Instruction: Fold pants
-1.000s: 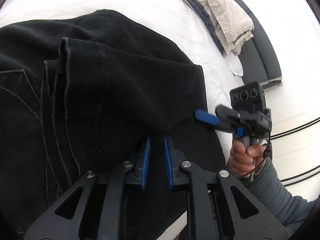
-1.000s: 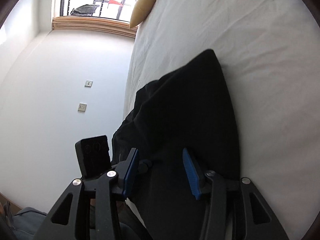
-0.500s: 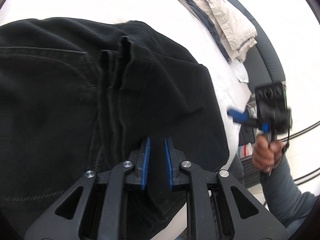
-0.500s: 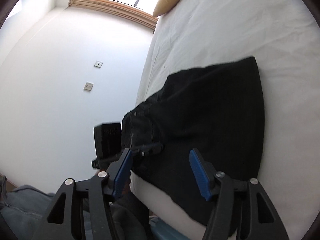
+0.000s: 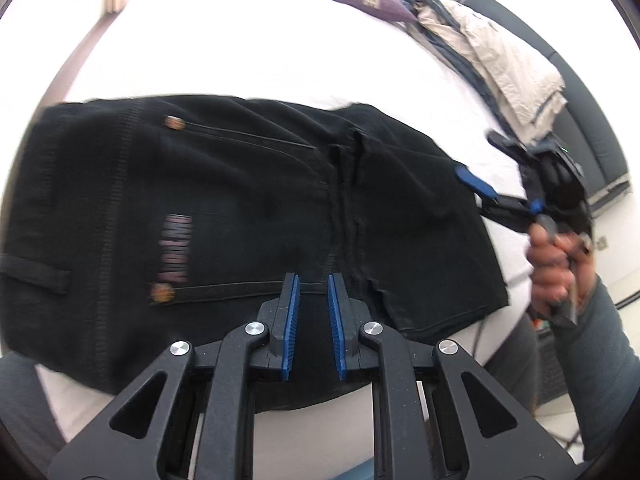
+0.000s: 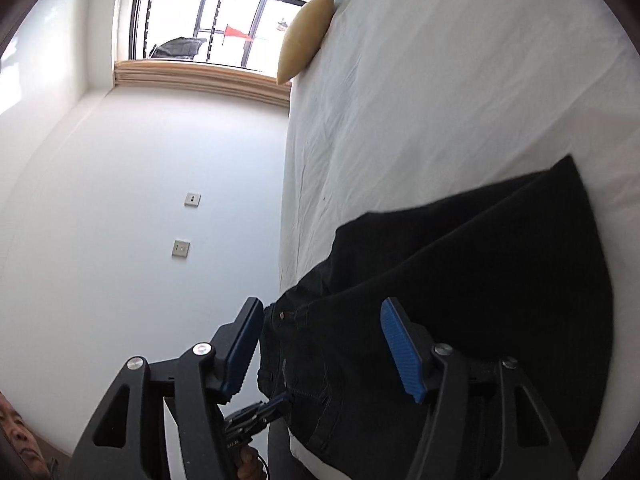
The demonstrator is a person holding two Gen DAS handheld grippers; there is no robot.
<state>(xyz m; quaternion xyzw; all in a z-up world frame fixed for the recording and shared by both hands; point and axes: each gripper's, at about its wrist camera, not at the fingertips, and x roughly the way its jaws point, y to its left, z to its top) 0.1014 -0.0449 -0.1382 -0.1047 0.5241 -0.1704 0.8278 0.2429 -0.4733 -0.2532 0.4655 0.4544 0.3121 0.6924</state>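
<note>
Left fingers: my left gripper (image 5: 313, 324) has its blue pads drawn close with a narrow gap between them; black cloth shows in the gap, but whether I am pinching it or only hovering over it I cannot tell.
Right fingers: my right gripper (image 6: 320, 350) is spread wide and grips nothing; in the left view it sits beside the right edge of the cloth, one pad just over that edge.
Pants: the black pants (image 5: 248, 216) lie folded on the near part of the bed (image 5: 248, 56), waistband to the left, pocket and rivets facing up, leg hems doubled over toward the right. The near edge reaches the mattress edge and hangs slightly off it.
Fold state: the stacked hems look uneven, with a loose flap at the near right corner.
Step in hand: I judge the long fold is made and I am between grasps, squaring the bundle.
Next move: probably bring the spread right fingers down onto the right edge, get a sure pinch with the left at the near edge, then carry that end leftward over the waistband, keeping layers together.
Farther off: a pile of other clothes (image 5: 504, 48) sits at the far right of the bed, well apart, and a tan pillow (image 6: 306, 36) lies at the far end.
</note>
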